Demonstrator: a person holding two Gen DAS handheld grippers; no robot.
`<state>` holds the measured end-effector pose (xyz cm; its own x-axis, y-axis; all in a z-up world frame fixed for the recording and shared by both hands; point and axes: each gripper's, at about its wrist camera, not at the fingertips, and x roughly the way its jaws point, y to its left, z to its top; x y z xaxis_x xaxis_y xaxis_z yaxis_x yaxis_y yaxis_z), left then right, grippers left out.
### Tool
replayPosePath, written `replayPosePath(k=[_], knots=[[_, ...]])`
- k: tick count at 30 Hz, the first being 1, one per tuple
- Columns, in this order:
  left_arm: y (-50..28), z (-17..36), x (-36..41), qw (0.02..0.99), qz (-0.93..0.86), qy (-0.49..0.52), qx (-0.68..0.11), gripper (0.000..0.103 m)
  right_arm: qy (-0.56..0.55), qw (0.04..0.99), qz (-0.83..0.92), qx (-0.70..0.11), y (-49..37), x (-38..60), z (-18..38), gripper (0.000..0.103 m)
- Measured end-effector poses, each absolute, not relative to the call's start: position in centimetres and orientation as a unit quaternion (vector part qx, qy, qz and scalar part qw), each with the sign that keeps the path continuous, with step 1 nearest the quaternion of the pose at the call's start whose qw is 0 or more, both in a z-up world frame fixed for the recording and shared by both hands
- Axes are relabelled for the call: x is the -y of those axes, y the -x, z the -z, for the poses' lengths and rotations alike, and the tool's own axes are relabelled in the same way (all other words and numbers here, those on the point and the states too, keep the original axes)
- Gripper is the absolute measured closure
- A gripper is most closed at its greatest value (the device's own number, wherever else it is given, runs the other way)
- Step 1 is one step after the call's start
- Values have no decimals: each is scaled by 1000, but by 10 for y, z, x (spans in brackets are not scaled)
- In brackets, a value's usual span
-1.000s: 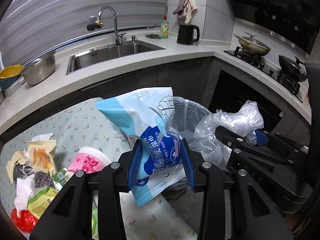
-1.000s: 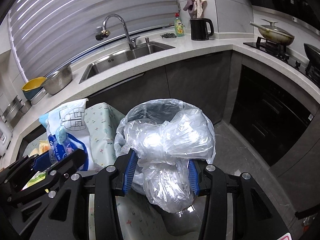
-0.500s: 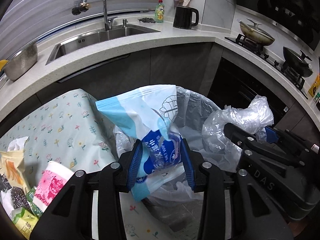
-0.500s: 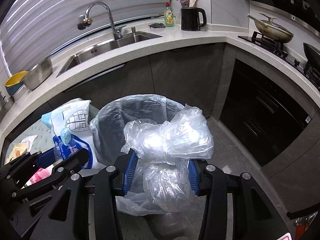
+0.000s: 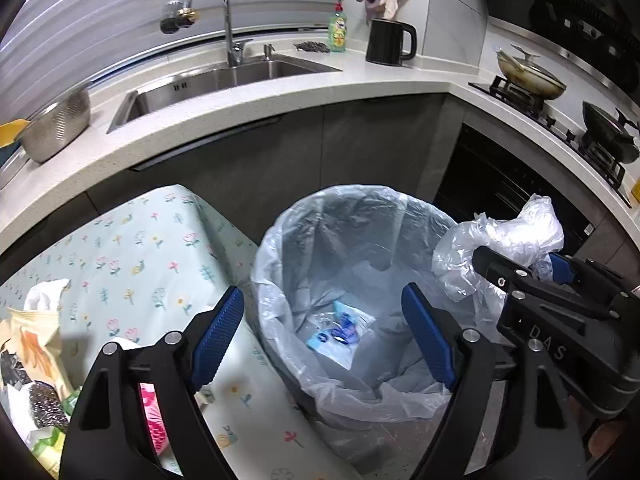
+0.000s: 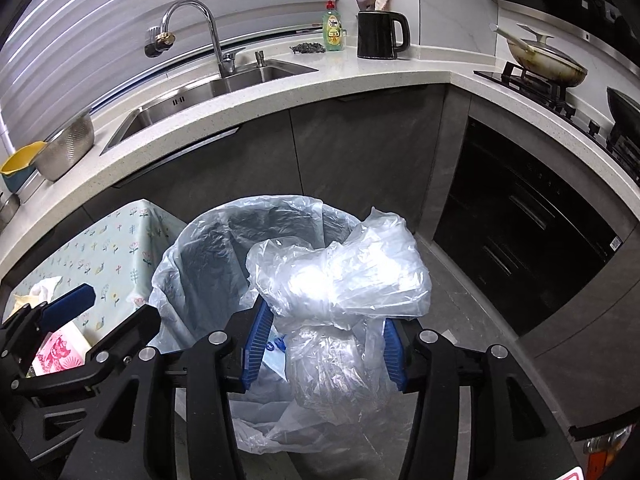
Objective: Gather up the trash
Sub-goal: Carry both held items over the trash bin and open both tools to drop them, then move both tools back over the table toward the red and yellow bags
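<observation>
A kitchen corner, with a lined bin [image 5: 352, 280] on the floor beside the flowered desk [image 5: 132, 256]. The left gripper [image 5: 322, 336] has just spread wide and empty above the bin's mouth; the blue wipes packet [image 5: 340, 330] lies at the bottom. The right gripper [image 6: 324, 354], its jaws just easing apart, has the crumpled clear bag [image 6: 340, 280] between its pads over the near rim, likely to drop next.

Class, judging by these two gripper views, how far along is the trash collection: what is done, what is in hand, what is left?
Done: the blue wet-wipe packet lies in the lined bin; the left gripper, jaws just opened, is empty. In hand: the right gripper carries a crumpled clear plastic bag over the bin, jaws just loosening. Left: wrappers and a pink cup on the floral tablecloth.
</observation>
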<state>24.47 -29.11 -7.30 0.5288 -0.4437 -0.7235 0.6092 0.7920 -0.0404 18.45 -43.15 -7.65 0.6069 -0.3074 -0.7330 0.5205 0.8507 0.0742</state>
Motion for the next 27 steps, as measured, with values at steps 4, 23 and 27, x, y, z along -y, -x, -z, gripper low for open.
replayPosePath(k=[4,23,27], knots=[[-248,66,281,872,295,-96,-378,24,-136,890,233,-368,-187,426,68,43],[-248,31,229,891,262,-66,-365,20,-120,907,225,-334,-175,393,23,30],[-237,15,213,897,257,-62,-355,20,-116,915,218,-320,-160,378,3,29]])
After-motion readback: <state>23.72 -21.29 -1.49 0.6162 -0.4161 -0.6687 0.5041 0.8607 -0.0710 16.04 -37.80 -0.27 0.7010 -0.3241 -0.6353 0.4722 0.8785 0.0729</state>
